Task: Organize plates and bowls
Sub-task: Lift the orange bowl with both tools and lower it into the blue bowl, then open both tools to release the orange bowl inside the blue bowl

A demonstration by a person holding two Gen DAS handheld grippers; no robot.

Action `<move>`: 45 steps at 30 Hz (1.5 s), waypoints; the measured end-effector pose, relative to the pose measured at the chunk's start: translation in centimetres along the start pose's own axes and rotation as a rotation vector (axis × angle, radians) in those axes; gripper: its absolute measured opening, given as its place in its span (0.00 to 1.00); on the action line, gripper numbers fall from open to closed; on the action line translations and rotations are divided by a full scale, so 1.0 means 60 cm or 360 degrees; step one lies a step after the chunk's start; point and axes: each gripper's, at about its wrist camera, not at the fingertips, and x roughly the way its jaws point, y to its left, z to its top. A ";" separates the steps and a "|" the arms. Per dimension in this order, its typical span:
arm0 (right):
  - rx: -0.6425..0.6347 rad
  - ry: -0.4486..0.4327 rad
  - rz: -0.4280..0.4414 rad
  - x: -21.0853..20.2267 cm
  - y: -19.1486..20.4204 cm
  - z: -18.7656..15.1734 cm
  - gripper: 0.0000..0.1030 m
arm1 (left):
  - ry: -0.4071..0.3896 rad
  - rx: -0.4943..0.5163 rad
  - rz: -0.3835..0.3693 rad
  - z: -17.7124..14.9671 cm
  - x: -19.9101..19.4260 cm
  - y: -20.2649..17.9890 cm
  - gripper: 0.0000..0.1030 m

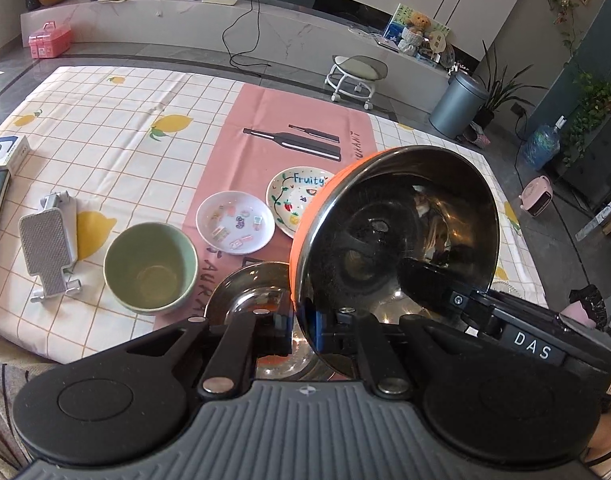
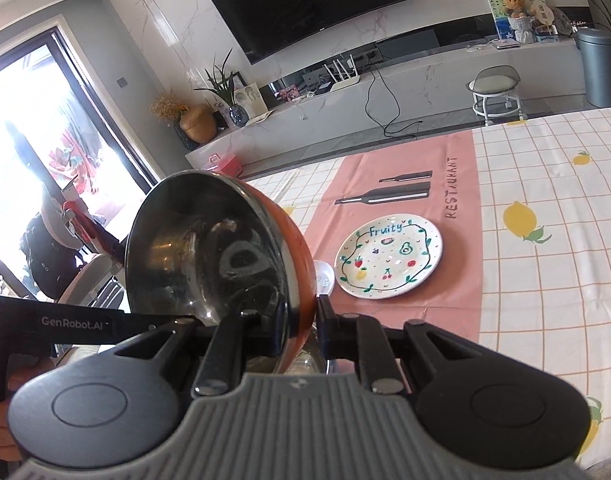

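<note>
I see both grippers clamped on the rim of one orange bowl (image 1: 393, 236), steel inside, tilted on edge above the tabletop (image 1: 117, 128): left gripper (image 1: 305, 326) at lower centre, right gripper (image 2: 305, 320) likewise. Green bowl (image 1: 150, 267), sticker plate (image 1: 235, 222) and fruit plate (image 2: 389, 262) sit centre frame.

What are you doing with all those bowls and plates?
A person is tidying dishes with a gripping tool in each hand. Both the left tool and the right tool pinch the rim of an orange steel bowl, holding it tilted above another steel bowl. A green bowl, a small white plate and the Fruity plate sit on the tablecloth.
</note>
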 end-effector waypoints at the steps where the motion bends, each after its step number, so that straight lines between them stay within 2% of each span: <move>1: -0.0015 0.0014 0.0011 0.003 0.005 -0.003 0.15 | 0.0004 0.0005 -0.0003 -0.004 -0.003 0.005 0.11; 6: -0.0055 0.0087 0.0059 0.020 0.023 -0.018 0.15 | 0.0014 -0.0009 -0.0003 -0.030 -0.008 0.034 0.13; 9: -0.0082 0.0121 0.0043 0.033 0.032 -0.025 0.15 | 0.0071 0.0033 -0.0003 -0.042 0.009 0.040 0.17; 14: -0.0087 0.0198 -0.0035 0.060 0.030 -0.037 0.15 | 0.0154 -0.0054 -0.0047 -0.055 0.039 0.063 0.17; 21: -0.0100 0.0305 -0.0053 0.092 0.026 -0.052 0.16 | 0.0131 0.0094 0.0105 -0.067 0.051 0.051 0.20; 28: -0.0107 0.0372 -0.0087 0.115 0.027 -0.064 0.16 | 0.0145 0.0112 0.0145 -0.070 0.065 0.060 0.20; 30: -0.0122 0.0368 -0.0108 0.118 0.029 -0.065 0.18 | 0.0116 0.0126 0.0171 -0.071 0.064 0.061 0.20; 34: -0.0209 0.0333 -0.0180 0.118 0.043 -0.065 0.38 | 0.0067 0.0110 0.0194 -0.069 0.063 0.068 0.20; 38: -0.0236 0.0315 -0.0196 0.116 0.045 -0.065 0.39 | -0.0006 0.0078 0.0227 -0.069 0.065 0.083 0.20; 42: -0.0219 0.0250 -0.0196 0.112 0.043 -0.063 0.40 | -0.0051 0.0015 0.0190 -0.065 0.068 0.101 0.22; 44: -0.0201 0.0202 -0.0174 0.108 0.042 -0.058 0.55 | -0.0078 -0.0014 0.0163 -0.064 0.071 0.109 0.27; 45: -0.0196 0.0176 -0.0163 0.106 0.043 -0.056 0.58 | -0.0086 -0.0021 0.0155 -0.064 0.072 0.111 0.27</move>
